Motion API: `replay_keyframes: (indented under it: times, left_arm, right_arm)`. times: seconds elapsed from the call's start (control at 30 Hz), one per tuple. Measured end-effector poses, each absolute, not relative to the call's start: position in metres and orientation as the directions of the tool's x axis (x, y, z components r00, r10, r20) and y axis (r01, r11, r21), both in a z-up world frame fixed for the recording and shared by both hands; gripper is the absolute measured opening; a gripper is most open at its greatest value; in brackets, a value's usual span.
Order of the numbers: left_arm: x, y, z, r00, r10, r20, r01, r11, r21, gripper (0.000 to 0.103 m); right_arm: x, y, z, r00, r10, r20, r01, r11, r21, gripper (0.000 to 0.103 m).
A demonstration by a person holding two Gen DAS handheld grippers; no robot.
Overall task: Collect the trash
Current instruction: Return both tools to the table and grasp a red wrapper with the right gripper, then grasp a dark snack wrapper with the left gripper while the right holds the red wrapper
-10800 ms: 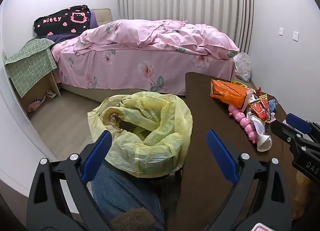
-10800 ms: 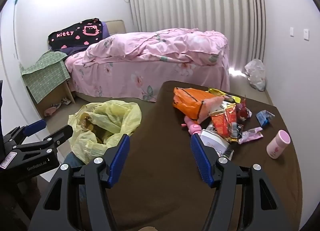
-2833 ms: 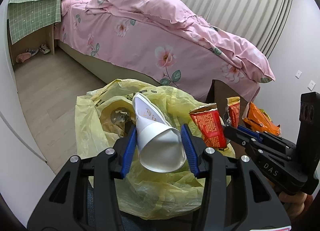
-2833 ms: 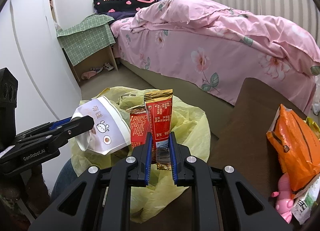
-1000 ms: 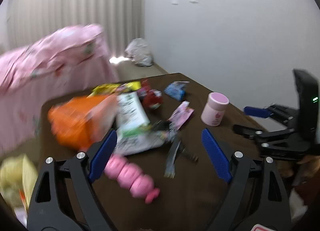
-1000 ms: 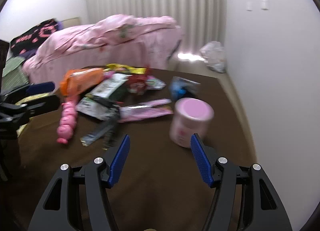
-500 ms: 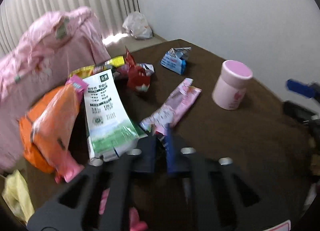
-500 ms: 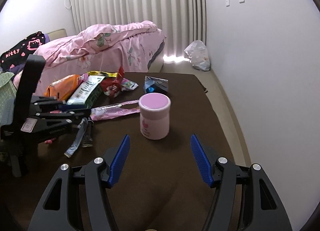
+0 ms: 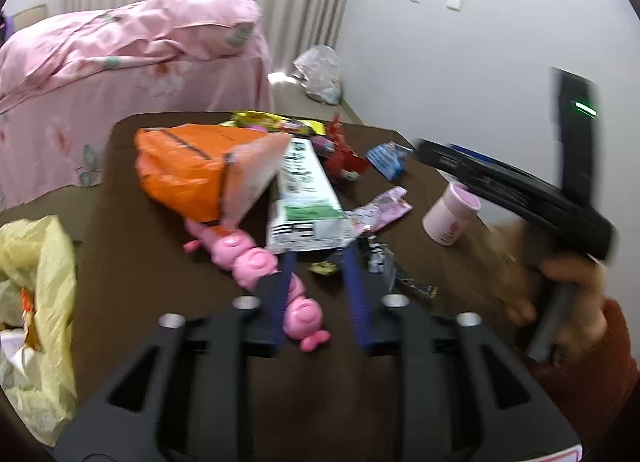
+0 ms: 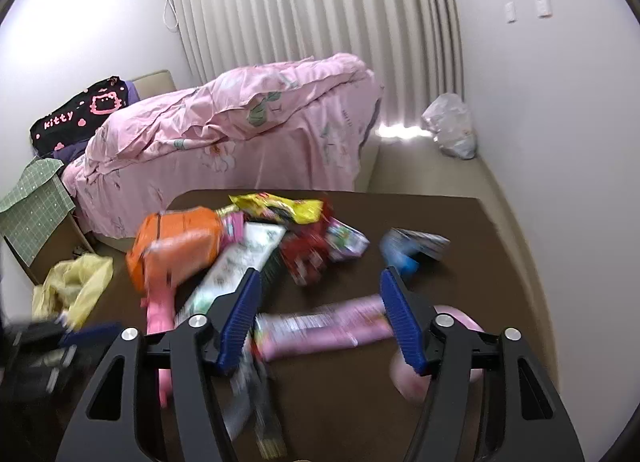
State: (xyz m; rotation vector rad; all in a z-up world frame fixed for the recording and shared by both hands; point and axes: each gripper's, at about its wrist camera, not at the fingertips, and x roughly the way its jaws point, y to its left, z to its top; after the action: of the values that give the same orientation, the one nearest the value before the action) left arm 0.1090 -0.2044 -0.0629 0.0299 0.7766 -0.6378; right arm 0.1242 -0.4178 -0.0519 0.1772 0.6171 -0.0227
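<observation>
Dark brown table (image 10: pixel 460 229) strewn with snack wrappers (image 9: pixel 304 189), beside a pink bed (image 10: pixel 240 133) and pleated curtains (image 10: pixel 320 1). A yellow trash bag (image 9: pixel 40 302) sits left. Left gripper (image 9: pixel 318 258) opening, empty; right gripper (image 10: pixel 320 282) closing, nothing pinched.

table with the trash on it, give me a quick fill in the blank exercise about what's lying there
1. The large crumpled bag at the back left of the table is coloured ____.
2. The segmented toy lying below that bag is coloured ____.
3. The small cup standing upright beside the right gripper has a lid coloured ____.
4. The bin bag off the table's left edge is coloured ____.

Missing words: orange; pink; pink; yellow
</observation>
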Motion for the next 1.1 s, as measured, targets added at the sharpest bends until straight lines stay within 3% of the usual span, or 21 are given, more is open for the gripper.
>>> replay_keyframes:
  times: [0.17,0.27,0.33,0.57,0.8,1.1]
  left_arm:
    - [0.103,-0.178,-0.059,0.563,-0.521,-0.642,0.518,0.827,-0.217,0.048]
    - [0.102,-0.169,-0.059,0.566,-0.525,-0.635,0.512,0.828,-0.227,0.049]
    - [0.102,-0.167,-0.061,0.558,-0.535,-0.634,0.516,0.822,-0.24,0.049]
    - [0.104,-0.176,-0.073,0.503,-0.589,-0.632,0.556,0.781,-0.285,0.05]
    - [0.099,-0.218,-0.075,0.448,-0.635,-0.629,0.671,0.704,-0.232,0.05]
    - [0.133,-0.304,-0.101,0.42,-0.514,-0.748,0.707,0.702,-0.086,0.05]
  right_arm:
    - [0.194,-0.406,-0.077,0.745,0.004,-0.667,0.118,0.983,0.138,0.05]
    - [0.219,-0.407,-0.092,0.686,0.009,-0.728,0.147,0.978,0.15,0.042]
    - [0.222,-0.407,-0.1,0.657,0.05,-0.752,0.122,0.978,0.171,0.022]
    - [0.146,-0.397,-0.077,0.736,0.073,-0.673,0.014,0.992,0.122,0.017]
    - [0.046,-0.431,-0.064,0.801,0.053,-0.596,0.066,0.982,0.177,0.017]
    - [-0.028,-0.463,-0.092,0.784,0.056,-0.619,0.156,0.946,0.284,0.017]
